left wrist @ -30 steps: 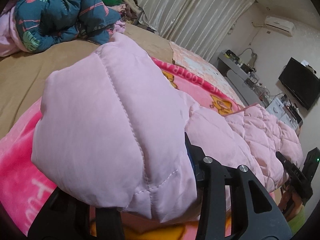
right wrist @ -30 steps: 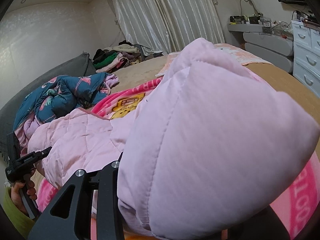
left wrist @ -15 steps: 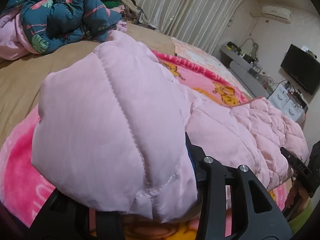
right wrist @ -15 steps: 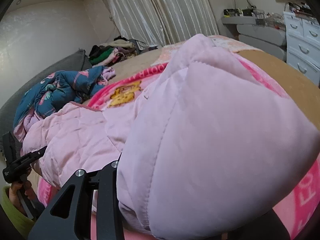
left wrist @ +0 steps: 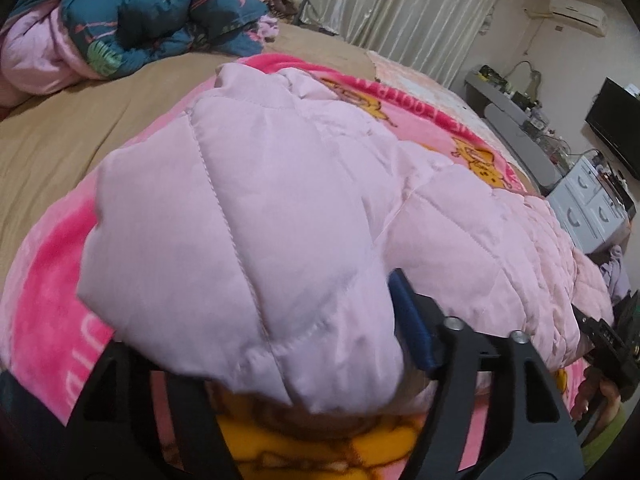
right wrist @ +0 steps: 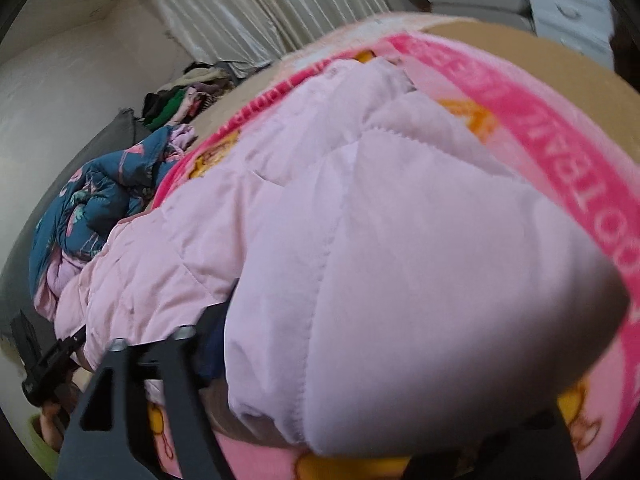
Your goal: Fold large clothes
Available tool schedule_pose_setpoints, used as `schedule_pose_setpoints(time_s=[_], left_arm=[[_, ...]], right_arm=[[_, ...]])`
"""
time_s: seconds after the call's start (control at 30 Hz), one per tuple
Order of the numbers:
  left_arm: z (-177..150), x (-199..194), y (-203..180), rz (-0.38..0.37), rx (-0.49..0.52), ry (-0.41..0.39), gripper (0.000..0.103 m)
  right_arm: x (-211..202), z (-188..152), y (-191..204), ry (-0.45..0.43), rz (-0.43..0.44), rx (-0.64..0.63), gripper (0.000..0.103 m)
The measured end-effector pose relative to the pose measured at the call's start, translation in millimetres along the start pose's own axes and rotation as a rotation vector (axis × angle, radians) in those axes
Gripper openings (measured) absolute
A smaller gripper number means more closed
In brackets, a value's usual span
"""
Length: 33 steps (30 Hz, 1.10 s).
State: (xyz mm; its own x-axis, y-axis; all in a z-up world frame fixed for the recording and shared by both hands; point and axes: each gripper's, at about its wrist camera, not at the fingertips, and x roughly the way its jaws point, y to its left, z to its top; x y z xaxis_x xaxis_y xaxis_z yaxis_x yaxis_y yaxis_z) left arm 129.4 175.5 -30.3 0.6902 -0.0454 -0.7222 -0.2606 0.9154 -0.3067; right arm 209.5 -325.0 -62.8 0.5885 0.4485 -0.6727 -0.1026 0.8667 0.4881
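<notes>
A pale pink quilted jacket lies on a bright pink cartoon blanket spread over the bed. My left gripper has a puffy end of the jacket between its fingers. Its jaws are opening, and the blue pad shows bare beside the fabric. In the right wrist view, the other end of the jacket bulges between the fingers of my right gripper, whose jaws are also opening. The far finger of each gripper is hidden under the fabric. Each view shows the other gripper at its edge, the right gripper and the left gripper.
A dark blue floral quilt is heaped at the head of the bed on a tan sheet. A pile of clothes lies by the curtains. White drawers and a television stand past the bed.
Both grippers have sunk toward the blanket with the jacket. Their jaws have spread, baring the pads, and the right wrist view has rolled.
</notes>
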Motion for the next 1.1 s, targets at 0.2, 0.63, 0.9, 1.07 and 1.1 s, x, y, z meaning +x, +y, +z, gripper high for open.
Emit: schedule_pose_setpoints(time_s=[0.2, 0.63, 0.9, 1.07, 1.1], left_arm=[[-13.4, -17.2, 12.4, 0.026, -0.049, -0.005, 0.087], [-39.6, -102.6, -13.0, 0.101, 0.043, -0.188, 0.094], [-49.5, -134.4, -34.4, 0.088, 0.098, -0.247, 0.094], [-54.1, -144.5, -43.9, 0.081, 0.122, -0.267, 0.094], [-55.4, -147.1, -47.1, 0.074, 0.129, -0.275, 0.094]], right_arm=[[-12.7, -9.4, -12.0, 0.034, -0.019, 0.014, 0.097], [-108.9, -23.0, 49.0, -0.18, -0.199, -0.308, 0.099], [-128.4, -39.9, 117.0, -0.23, -0.072, -0.465, 0.099], [-130.8, -46.7, 138.8, -0.237, -0.03, -0.503, 0.099], [-130.7, -48.3, 140.5, -0.236, -0.026, -0.506, 0.099]])
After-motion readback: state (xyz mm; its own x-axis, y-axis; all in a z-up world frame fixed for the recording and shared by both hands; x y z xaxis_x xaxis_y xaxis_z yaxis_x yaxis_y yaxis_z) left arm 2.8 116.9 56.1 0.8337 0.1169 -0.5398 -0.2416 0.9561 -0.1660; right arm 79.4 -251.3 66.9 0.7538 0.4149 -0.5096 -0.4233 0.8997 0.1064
